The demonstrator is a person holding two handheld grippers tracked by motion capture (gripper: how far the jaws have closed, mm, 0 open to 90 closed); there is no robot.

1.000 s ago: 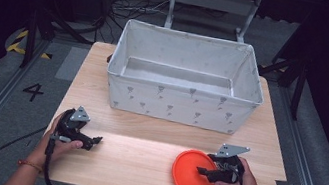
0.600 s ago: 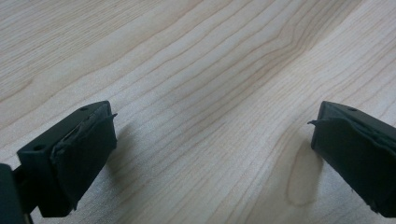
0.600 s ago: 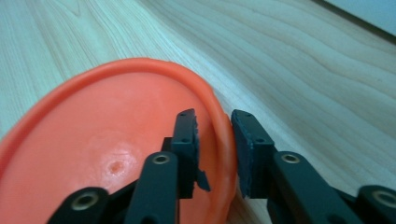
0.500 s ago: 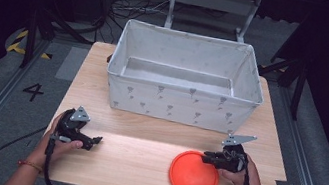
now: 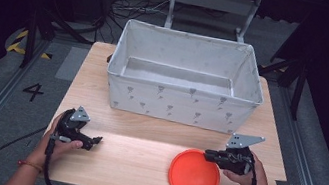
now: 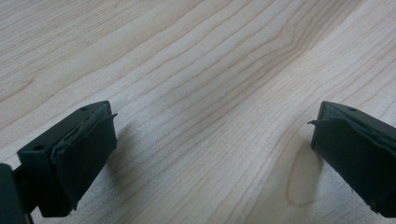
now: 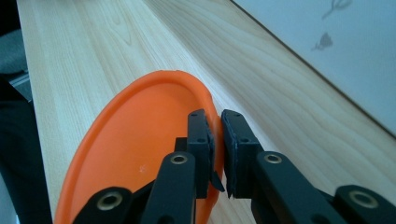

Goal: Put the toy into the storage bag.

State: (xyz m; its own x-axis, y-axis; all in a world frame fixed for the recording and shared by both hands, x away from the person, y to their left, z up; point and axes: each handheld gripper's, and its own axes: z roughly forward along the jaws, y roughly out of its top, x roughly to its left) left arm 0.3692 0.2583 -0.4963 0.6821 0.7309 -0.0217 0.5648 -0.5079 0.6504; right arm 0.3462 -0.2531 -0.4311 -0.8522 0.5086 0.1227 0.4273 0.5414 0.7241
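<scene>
An orange plate point(image 5: 194, 176) lies on the wooden table point(image 5: 140, 164) at the front right. My right gripper point(image 5: 208, 153) is shut on the plate's far rim. In the right gripper view the plate point(image 7: 135, 140) tilts up off the wood, its rim pinched between the two black jaws of my right gripper point(image 7: 217, 140). At the front left, my left gripper point(image 5: 96, 140) rests low over the bare wood. Seen in the left gripper view, the left gripper point(image 6: 210, 140) is wide open with nothing between its fingers.
A big white fabric bin point(image 5: 185, 78) with a grey print stands across the back half of the table, and its inside looks bare. In the right gripper view the bin's wall point(image 7: 336, 51) rises close on the right. Black cables trail from both grippers.
My right gripper has taken the plate by its rim and drawn it a little toward the front of the table, lifting one side. The left gripper has stayed put.
</scene>
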